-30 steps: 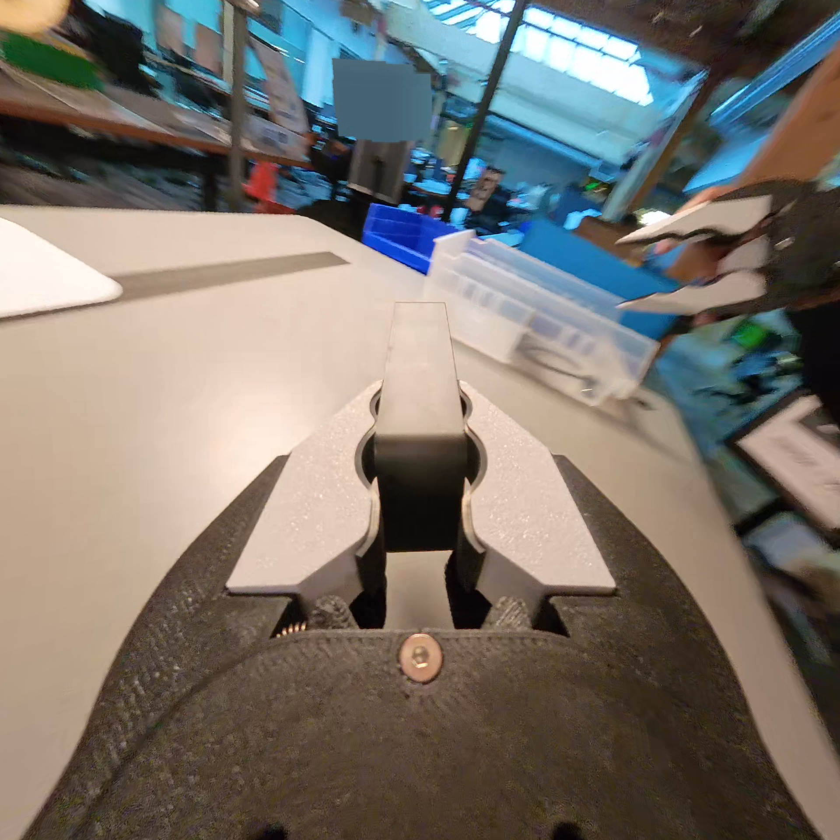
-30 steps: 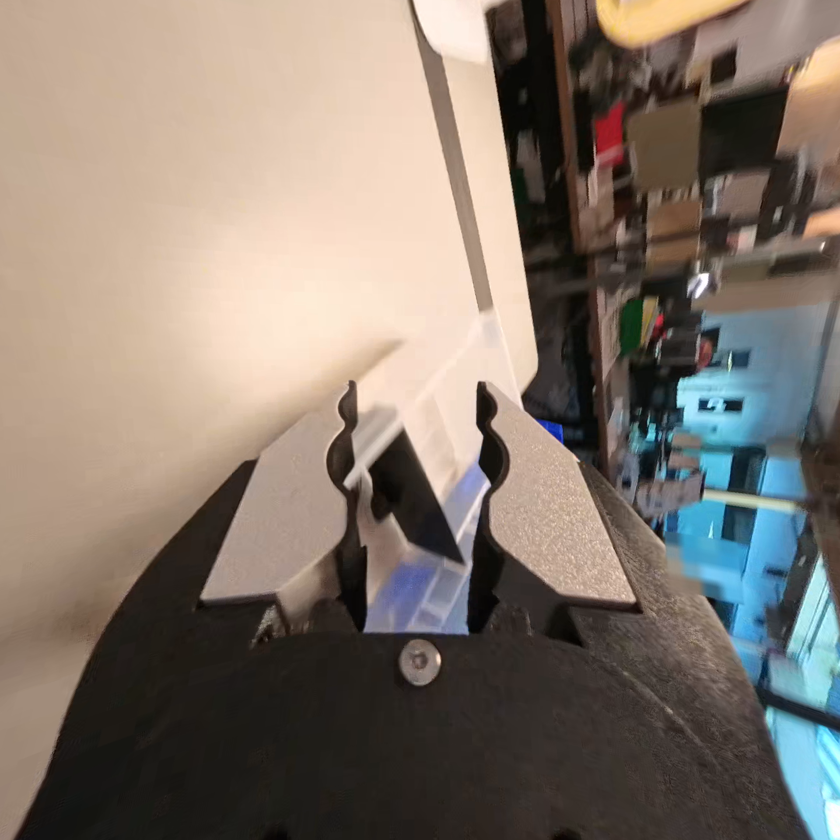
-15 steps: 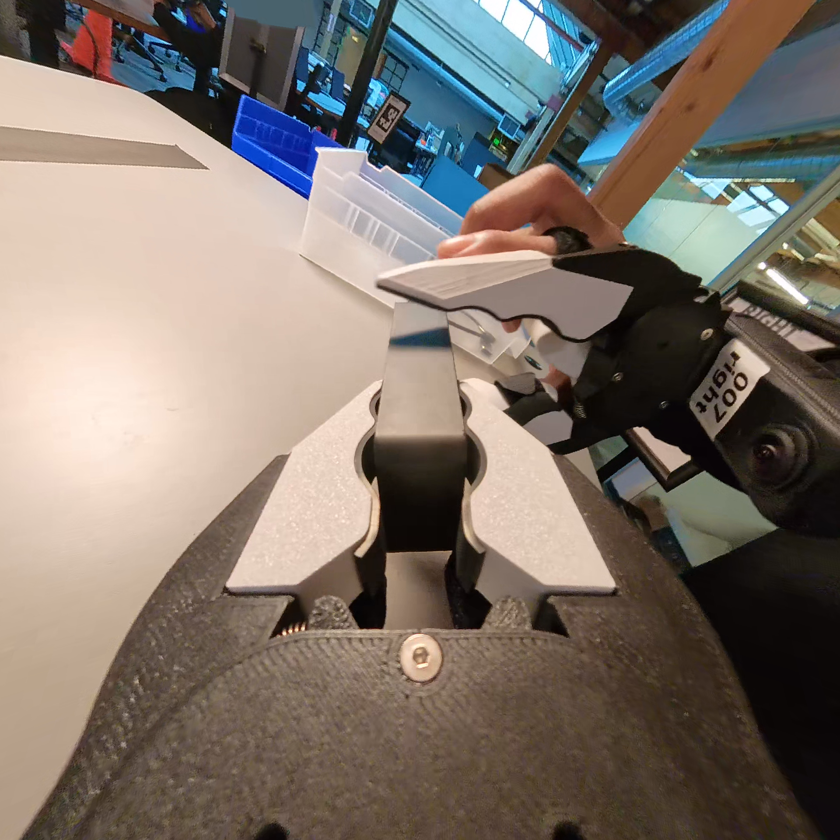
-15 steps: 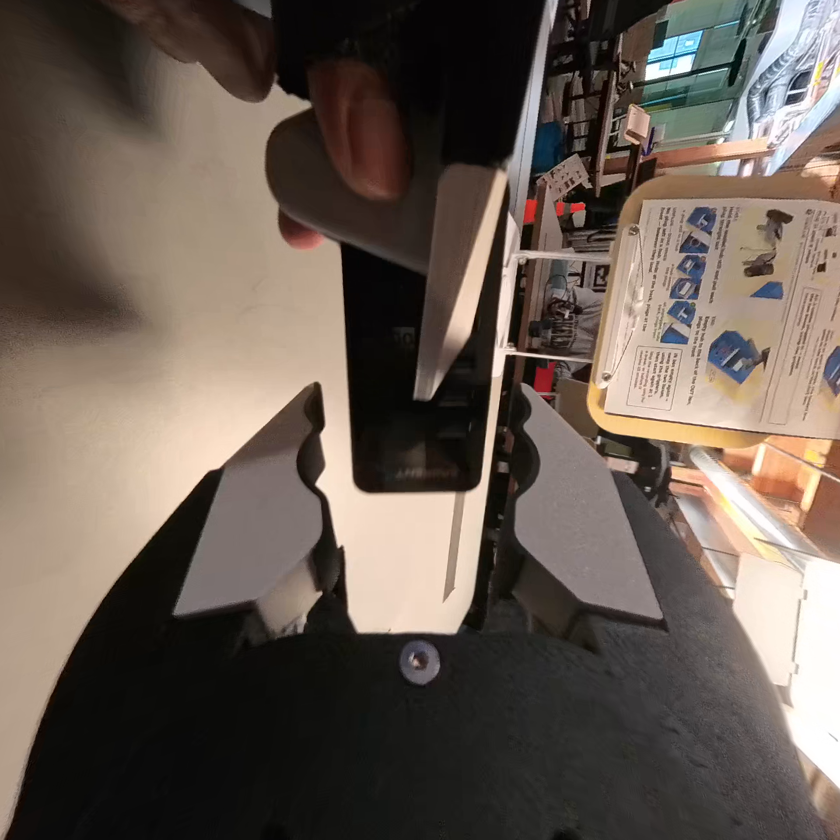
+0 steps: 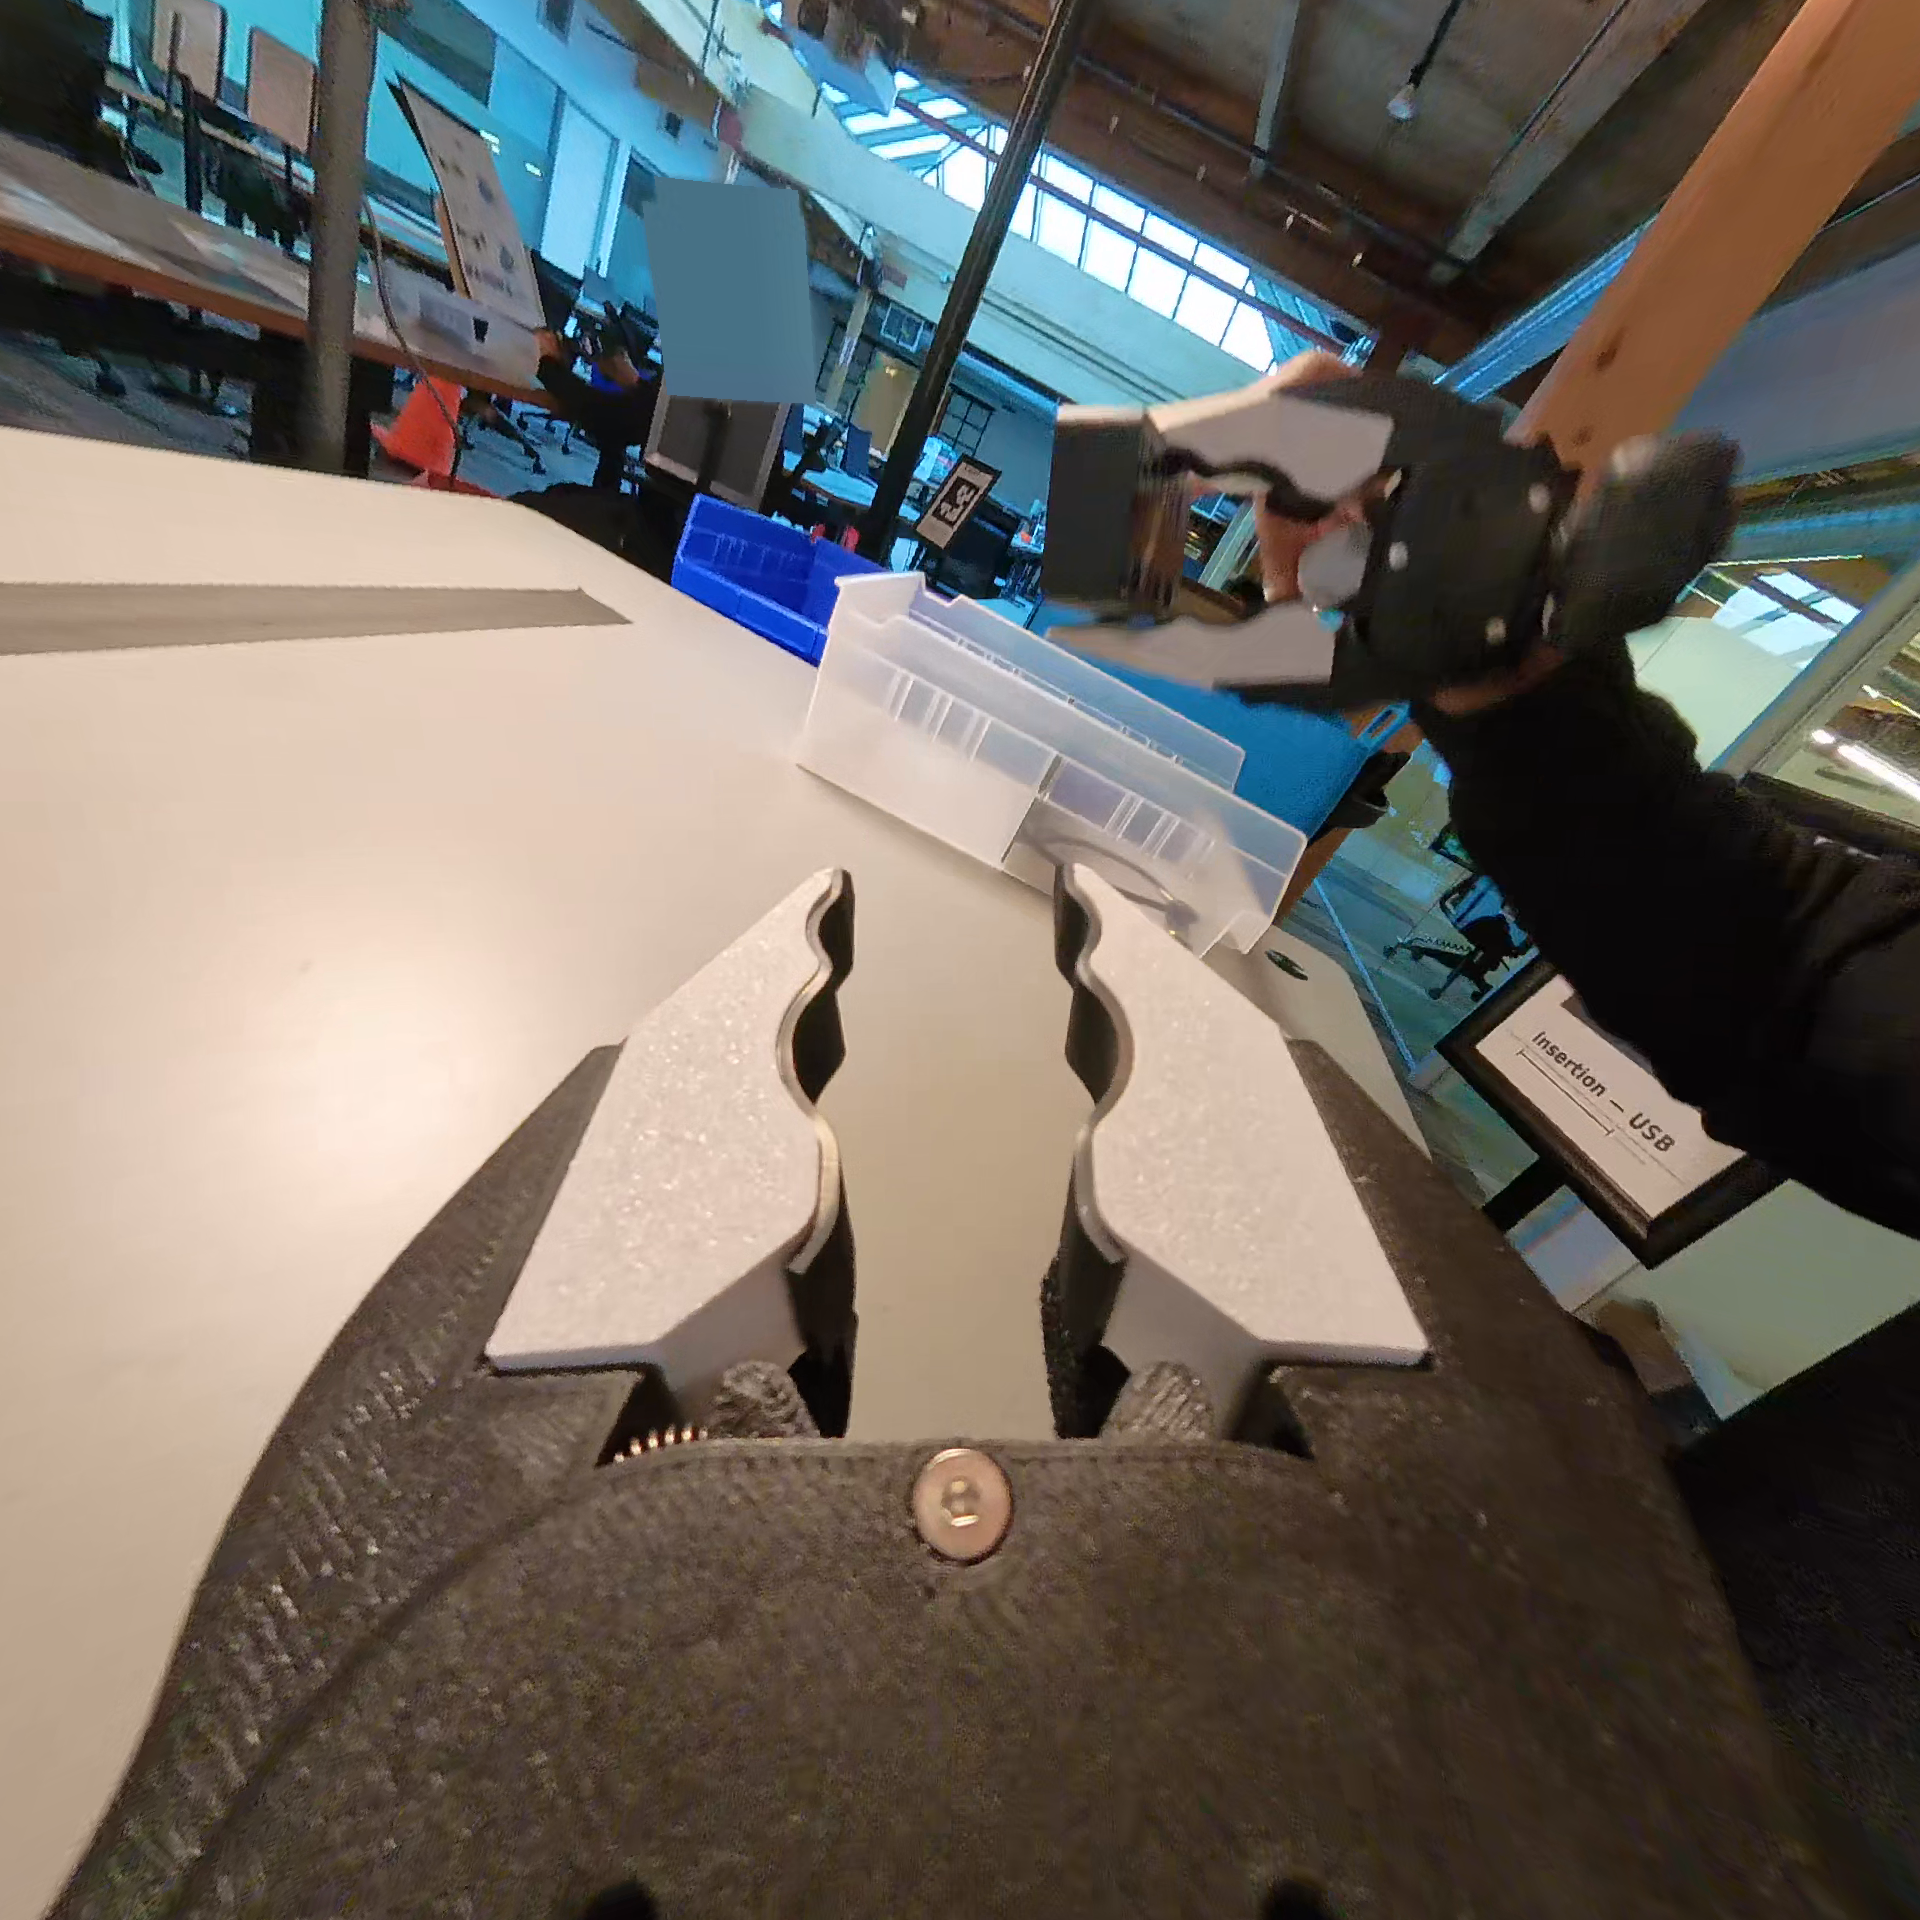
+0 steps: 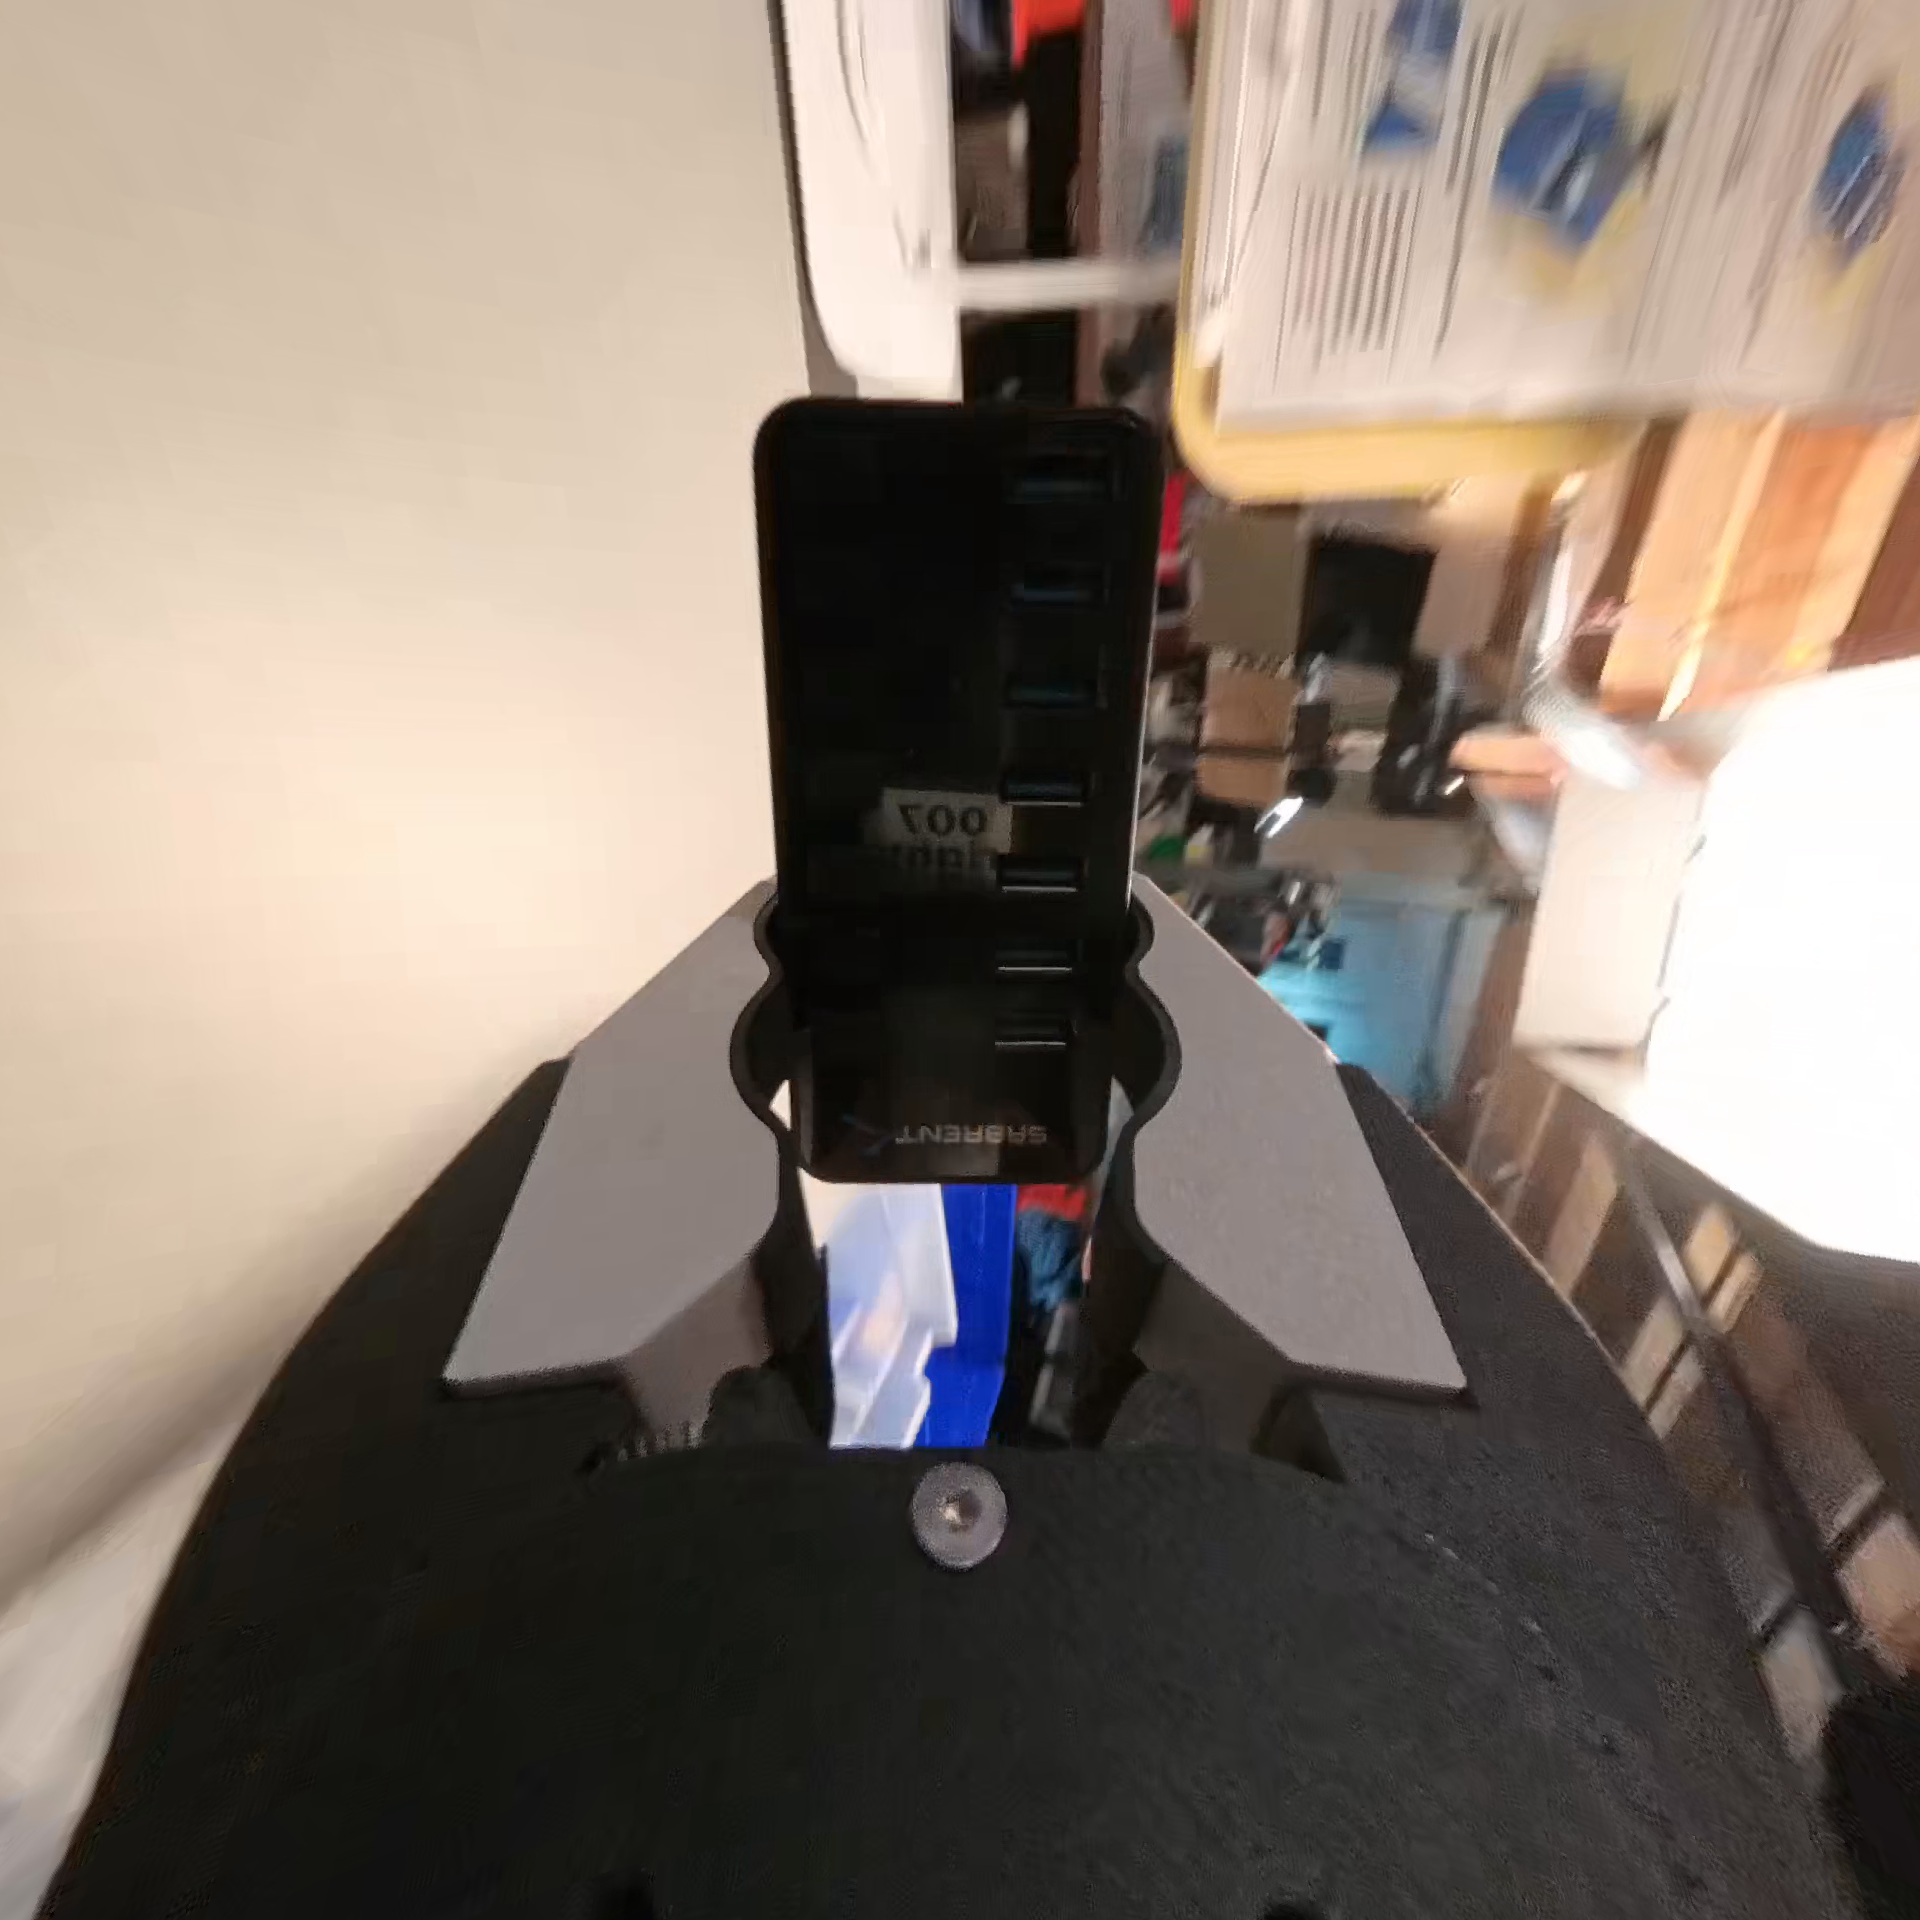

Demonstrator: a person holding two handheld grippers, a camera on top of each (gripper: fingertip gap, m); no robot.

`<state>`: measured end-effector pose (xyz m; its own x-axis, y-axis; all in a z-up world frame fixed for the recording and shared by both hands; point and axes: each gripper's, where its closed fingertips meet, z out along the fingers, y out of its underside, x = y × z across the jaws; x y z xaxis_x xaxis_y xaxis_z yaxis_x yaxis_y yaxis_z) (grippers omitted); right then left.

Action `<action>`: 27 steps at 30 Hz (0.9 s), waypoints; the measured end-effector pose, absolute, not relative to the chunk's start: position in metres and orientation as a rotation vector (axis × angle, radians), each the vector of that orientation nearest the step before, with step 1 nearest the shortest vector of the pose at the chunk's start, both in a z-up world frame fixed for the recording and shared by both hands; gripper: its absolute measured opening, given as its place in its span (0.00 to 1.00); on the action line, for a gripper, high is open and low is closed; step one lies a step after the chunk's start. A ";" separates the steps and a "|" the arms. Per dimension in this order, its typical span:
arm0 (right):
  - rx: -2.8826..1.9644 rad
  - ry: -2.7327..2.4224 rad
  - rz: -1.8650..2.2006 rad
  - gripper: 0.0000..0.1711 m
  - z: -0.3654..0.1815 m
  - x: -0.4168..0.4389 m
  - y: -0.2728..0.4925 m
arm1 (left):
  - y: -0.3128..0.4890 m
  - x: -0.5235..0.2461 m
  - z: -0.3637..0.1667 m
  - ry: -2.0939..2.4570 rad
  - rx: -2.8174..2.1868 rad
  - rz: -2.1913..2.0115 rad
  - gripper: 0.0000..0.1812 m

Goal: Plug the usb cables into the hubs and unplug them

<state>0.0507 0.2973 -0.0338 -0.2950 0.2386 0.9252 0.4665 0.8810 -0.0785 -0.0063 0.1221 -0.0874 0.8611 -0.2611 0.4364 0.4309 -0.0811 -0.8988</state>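
My right gripper (image 6: pixel 951 914) is shut on a glossy black USB hub (image 6: pixel 951 748) with a row of several ports along its right side; both pads press on its long edges. In the left wrist view the same right gripper (image 5: pixel 1174 540) is held in the air at the upper right with the black hub (image 5: pixel 1107 520) between its fingers. My left gripper (image 5: pixel 951 914) is open and empty, low over the pale grey table (image 5: pixel 364 883). No USB cable shows clearly.
A clear plastic bin (image 5: pixel 1039 769) lies on the table ahead of my left gripper, with a blue bin (image 5: pixel 758 577) behind it. A framed sign (image 5: pixel 1600 1101) stands at the right past the table edge. A person's dark sleeve (image 5: pixel 1683 914) reaches in from the right.
My left gripper held the black hub and has let go of it, now open. My right gripper opened around the hub, closed on it and carried it up and away.
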 end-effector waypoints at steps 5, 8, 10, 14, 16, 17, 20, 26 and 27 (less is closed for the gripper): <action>-0.821 -2.092 -0.291 0.35 -0.044 0.104 0.430 | 0.126 -0.001 -0.094 -0.142 -1.576 -0.605 0.22; -0.931 -2.249 -0.286 0.35 -0.073 0.120 0.474 | 0.126 -0.001 -0.094 -0.141 -1.579 -0.602 0.22; -0.939 -2.353 -0.303 0.36 -0.094 0.121 0.488 | 0.126 -0.002 -0.094 -0.148 -1.575 -0.608 0.22; -0.903 -2.543 -0.416 0.36 -0.131 0.114 0.501 | 0.125 -0.005 -0.093 -0.166 -1.564 -0.613 0.22; -0.848 -2.617 -0.519 0.36 -0.147 0.111 0.508 | 0.125 -0.006 -0.093 -0.170 -1.563 -0.616 0.22; -0.813 -2.650 -0.565 0.34 -0.154 0.110 0.511 | 0.125 -0.006 -0.094 -0.172 -1.563 -0.617 0.22; -0.805 -2.713 -0.570 0.35 -0.175 0.105 0.510 | 0.126 -0.006 -0.094 -0.175 -1.563 -0.625 0.22; -0.850 -2.708 -0.544 0.36 -0.192 0.101 0.514 | 0.126 -0.006 -0.094 -0.176 -1.561 -0.642 0.22; -0.867 -2.692 -0.532 0.36 -0.192 0.101 0.514 | 0.126 -0.006 -0.094 -0.174 -1.563 -0.643 0.22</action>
<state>0.1006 0.5142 -0.1916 -0.7872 0.5054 0.3533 0.6018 0.7546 0.2614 -0.0057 0.1260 -0.0941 0.8269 -0.2691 0.4938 0.4813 -0.1158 -0.8689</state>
